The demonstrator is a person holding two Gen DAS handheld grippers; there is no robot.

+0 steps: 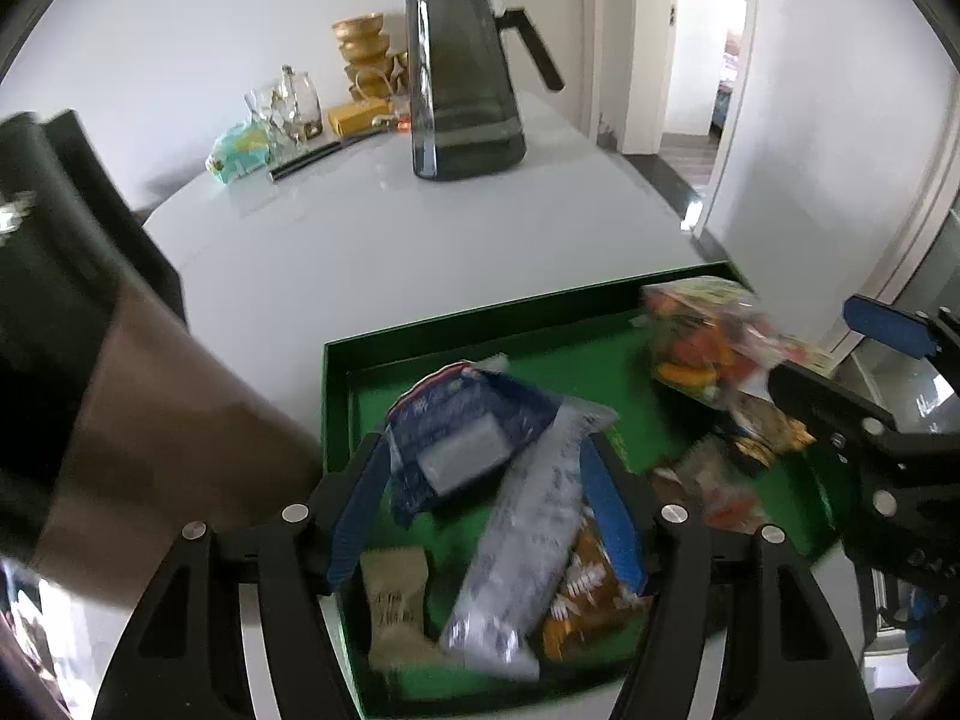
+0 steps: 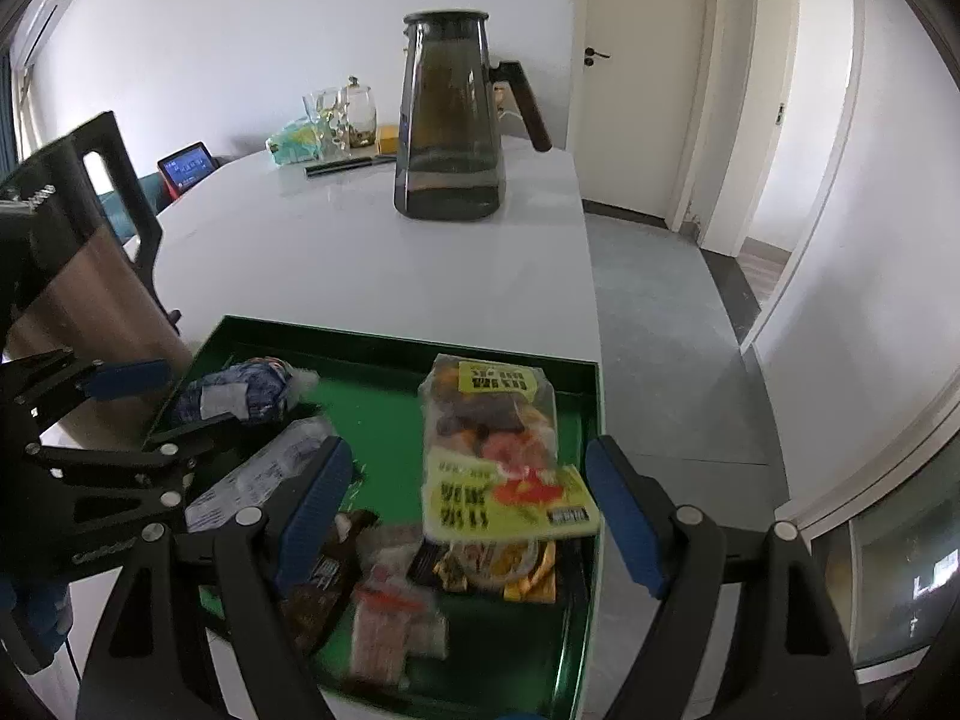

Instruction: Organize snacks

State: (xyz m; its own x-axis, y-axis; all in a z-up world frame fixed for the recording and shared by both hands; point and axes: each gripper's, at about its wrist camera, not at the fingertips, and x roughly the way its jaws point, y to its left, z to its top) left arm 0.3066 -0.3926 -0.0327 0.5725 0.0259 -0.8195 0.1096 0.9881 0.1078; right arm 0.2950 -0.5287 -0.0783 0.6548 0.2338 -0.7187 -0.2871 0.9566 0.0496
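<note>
A green tray [image 1: 480, 324] [image 2: 390, 339] on the white table holds several snack packets. My left gripper [image 1: 483, 441] [image 2: 198, 393] hangs open over the tray's left part. A blue packet [image 1: 462, 414] [image 2: 240, 390] and a long silver packet [image 1: 528, 540] [image 2: 264, 468] lie between and under its fingers. A beige packet [image 1: 393, 606] and an orange one [image 1: 588, 594] lie nearer me. My right gripper [image 2: 469, 444] [image 1: 840, 354] stands wide open over the tray's right part. A clear bag with yellow labels [image 2: 492, 438] [image 1: 702, 342] lies between its fingers, untouched.
A dark glass jug [image 1: 462, 72] [image 2: 450, 120] stands further back on the table, with glass jars [image 1: 288, 102] and a black pen behind it. A tall brown and black object [image 1: 150, 420] stands close against the tray's left side. The table's right edge [image 2: 591, 300] runs beside the tray.
</note>
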